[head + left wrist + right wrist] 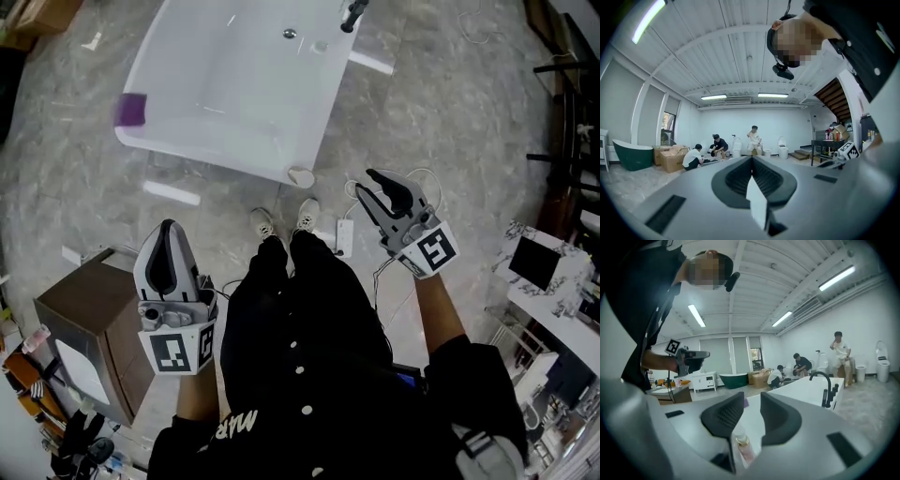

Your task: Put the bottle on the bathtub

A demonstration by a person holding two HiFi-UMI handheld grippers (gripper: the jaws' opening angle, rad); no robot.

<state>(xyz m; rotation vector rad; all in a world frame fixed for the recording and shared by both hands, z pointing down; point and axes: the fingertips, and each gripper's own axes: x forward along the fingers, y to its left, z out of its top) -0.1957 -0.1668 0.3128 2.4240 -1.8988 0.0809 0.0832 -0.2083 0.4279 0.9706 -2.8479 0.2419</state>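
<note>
The bottle point(741, 446) is seen deep in the slot between the jaws of the right hand-held gripper point(752, 399). It is a small one with a clear cap, a gold collar and a pink body. The jaws are drawn in around it with a narrow gap left at their tips, so the bottle is judged to be gripped and carried off the floor point(450, 112). Its cap end is turned toward the top of the right gripper view. Whether its long axis stands upright or lies along the jaws cannot be told. The bottle cannot be made out in the head view.

The white bathtub point(225, 94) is set ahead of the person, up and to the left of the right hand-held gripper in the head view, and apart from it. In the right gripper view the tub's rim is seen straight beyond the jaws, with the black faucet point(825, 387) to the right and a purple object point(130, 110) resting on the far left rim.

The left hand-held gripper point(751, 159) is clenched, with nothing held between its jaws, and it is aimed level across the room.

The right hand is judged the nearer to the tub's near corner. A forward reach toward a bare stretch of rim is what the placing appears to require.
</note>
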